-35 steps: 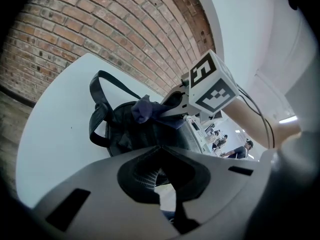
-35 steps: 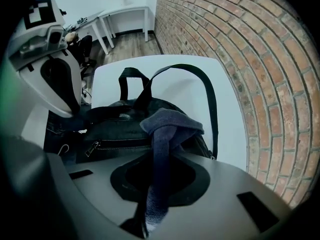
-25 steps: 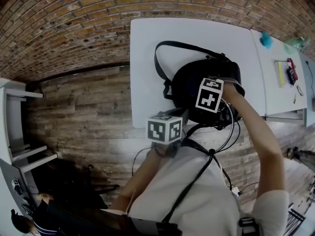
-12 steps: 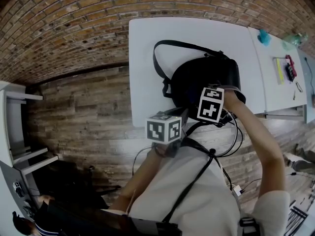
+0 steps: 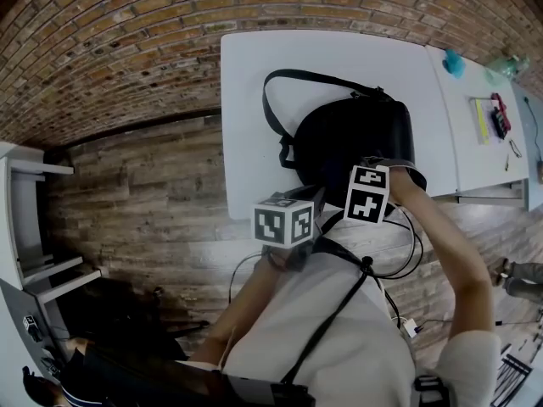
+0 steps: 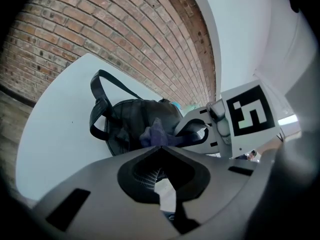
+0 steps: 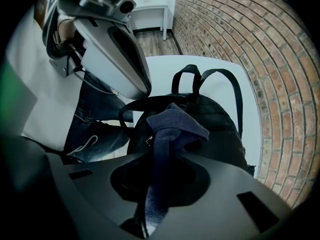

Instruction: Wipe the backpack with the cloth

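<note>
The black backpack [image 5: 352, 142] lies on a white table [image 5: 254, 100], near the table's edge closest to the person, with its looped strap [image 5: 280, 83] spread out toward the brick wall [image 5: 127, 41]. The right claw [image 7: 161, 154] is clamped on a dark blue cloth [image 7: 175, 126]. The cloth runs up between the two jaws and ends in a bunched fold that sits against the top of the backpack. In the head view this claw is at the near rim of the backpack, with its marker cube [image 5: 367, 195] above the bag's edge. The left claw [image 6: 161, 148] has its jaws drawn together with nothing between them. It hangs just off the table's near edge, beside the right claw and pointing at the backpack without touching it. From the left gripper view the cloth shows as a small blue lump on the near side of the bag, with the right claw's grey body [image 6: 200, 126] reaching in just beside it. Wooden floor [image 5: 144, 193] lies between the table and the wall's foot.
</note>
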